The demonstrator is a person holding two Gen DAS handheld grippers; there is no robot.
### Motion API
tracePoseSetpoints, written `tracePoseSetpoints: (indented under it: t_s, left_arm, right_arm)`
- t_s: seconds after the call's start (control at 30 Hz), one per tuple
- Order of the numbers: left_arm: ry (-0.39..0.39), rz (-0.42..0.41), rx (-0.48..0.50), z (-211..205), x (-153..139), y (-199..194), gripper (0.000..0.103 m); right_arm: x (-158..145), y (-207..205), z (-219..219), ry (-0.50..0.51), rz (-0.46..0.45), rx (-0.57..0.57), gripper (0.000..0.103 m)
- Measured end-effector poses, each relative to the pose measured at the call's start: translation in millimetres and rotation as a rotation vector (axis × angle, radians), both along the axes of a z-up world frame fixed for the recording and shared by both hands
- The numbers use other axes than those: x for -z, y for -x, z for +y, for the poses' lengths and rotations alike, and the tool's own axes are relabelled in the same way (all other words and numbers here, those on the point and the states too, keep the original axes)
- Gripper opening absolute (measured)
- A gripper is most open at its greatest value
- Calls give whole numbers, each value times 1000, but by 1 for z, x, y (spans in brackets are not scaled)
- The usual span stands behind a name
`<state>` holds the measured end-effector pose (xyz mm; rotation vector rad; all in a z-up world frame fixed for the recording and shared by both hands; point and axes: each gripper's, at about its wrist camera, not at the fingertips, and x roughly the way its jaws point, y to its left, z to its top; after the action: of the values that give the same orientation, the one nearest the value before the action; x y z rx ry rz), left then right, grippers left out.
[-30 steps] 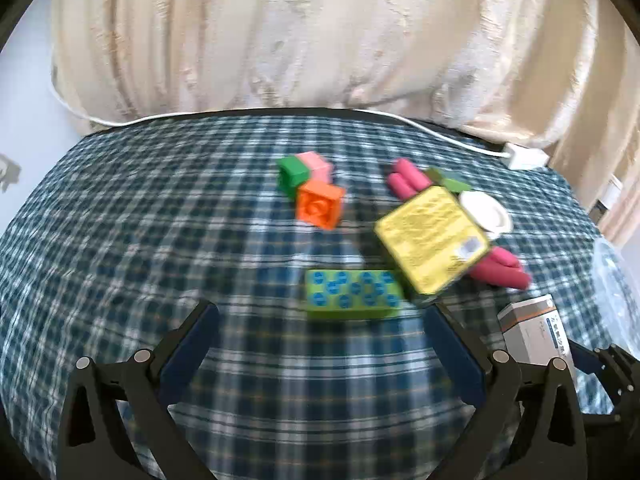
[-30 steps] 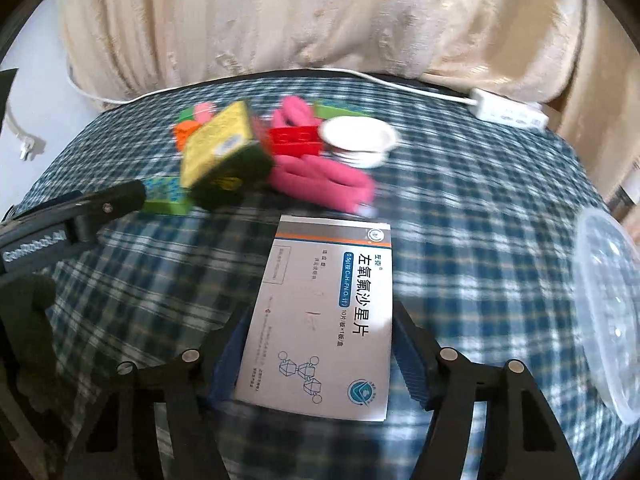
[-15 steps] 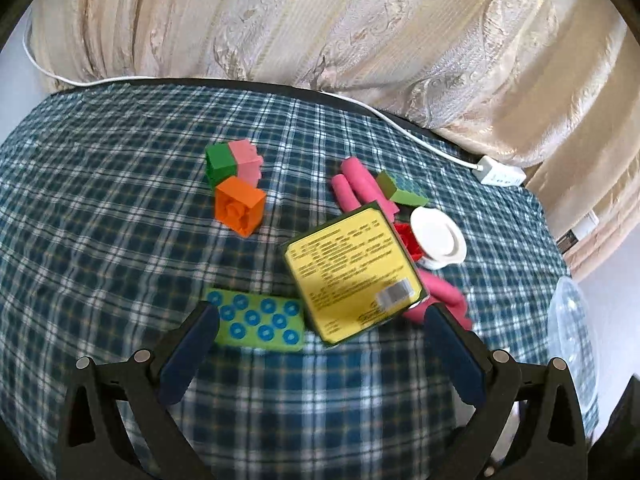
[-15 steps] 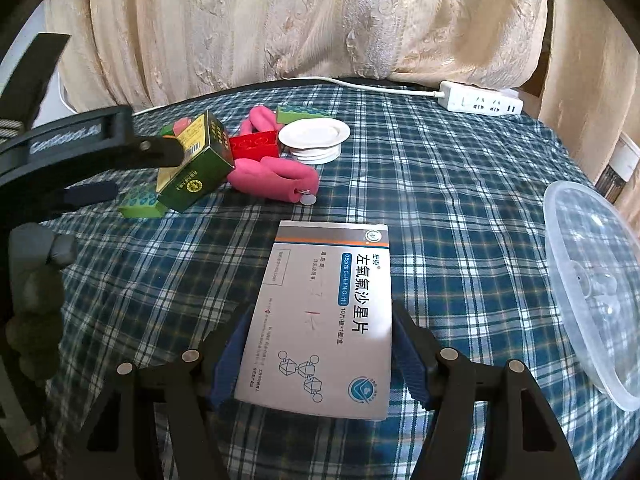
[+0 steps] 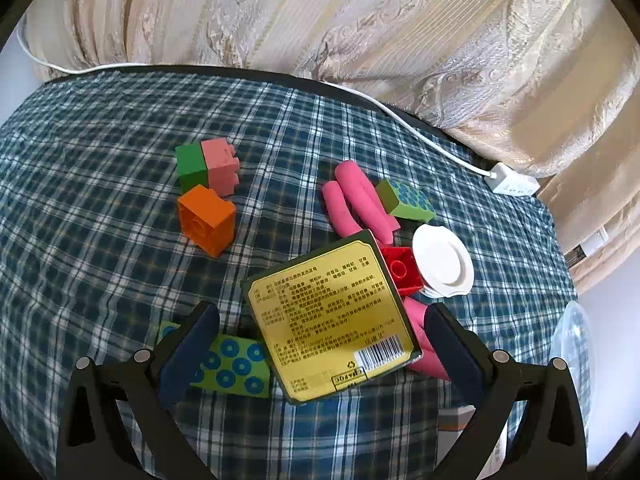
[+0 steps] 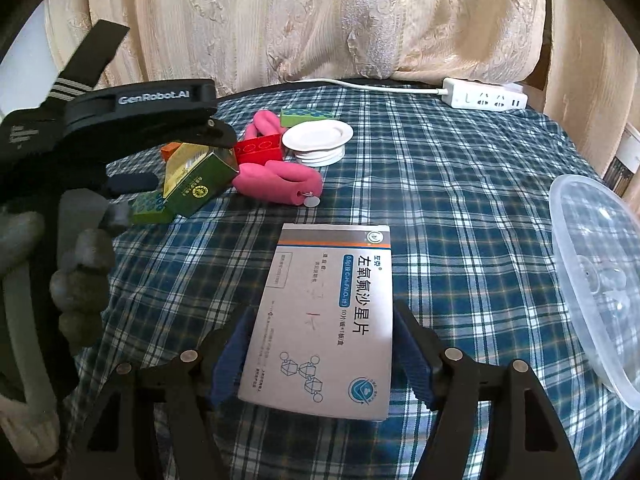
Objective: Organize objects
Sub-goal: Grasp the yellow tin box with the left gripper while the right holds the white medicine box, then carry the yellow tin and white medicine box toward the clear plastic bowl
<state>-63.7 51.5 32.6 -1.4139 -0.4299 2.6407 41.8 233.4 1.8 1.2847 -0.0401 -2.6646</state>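
I am holding a hand-held gripper in each hand over a surface point(image 5: 100, 208) with a blue checked cloth. My left hand-held gripper point(image 5: 320, 344) is spread wide and gripping nothing. The green and yellow box point(image 5: 332, 320) is sitting between its fingers, tilted, leaning on a flat green block point(image 5: 232, 364) and a pink foam toy point(image 5: 360, 204). I am judging that I am about to grab this box. My right hand-held gripper point(image 6: 320, 344) is around the white medicine box point(image 6: 324, 320). Its blue pads are right beside the box's two sides, and I think it is gripping the box. The medicine box looks like it is just above the cloth, but I cannot tell if it is touching. A clear plastic bowl point(image 6: 592, 280) is off to the right, and a white lid point(image 5: 442, 266) and a red block point(image 5: 400, 268) are just beside the yellow box. Here is what could go wrong. The yellow box is tilted, so when my fingers are closing it may slip or twist out. My left finger may also pinch the green block under it and drag it along. The pink toy may roll away too.
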Motion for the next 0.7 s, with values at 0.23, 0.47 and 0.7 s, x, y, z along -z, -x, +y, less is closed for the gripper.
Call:
tracePoseSetpoints:
  t_s: [0.23, 0.47, 0.7]
  left_arm:
    - [-5, -14, 46, 7, 8, 7, 80]
    - [17, 41, 61, 8, 0, -1, 76]
    - [95, 140, 88, 17, -18, -17, 76]
  right_arm:
    - [0, -1, -1, -12, -2, -10, 76]
    - [0, -1, -3, -40, -3, -9, 76]
    - [1, -1, -4, -43, -4, -11, 76]
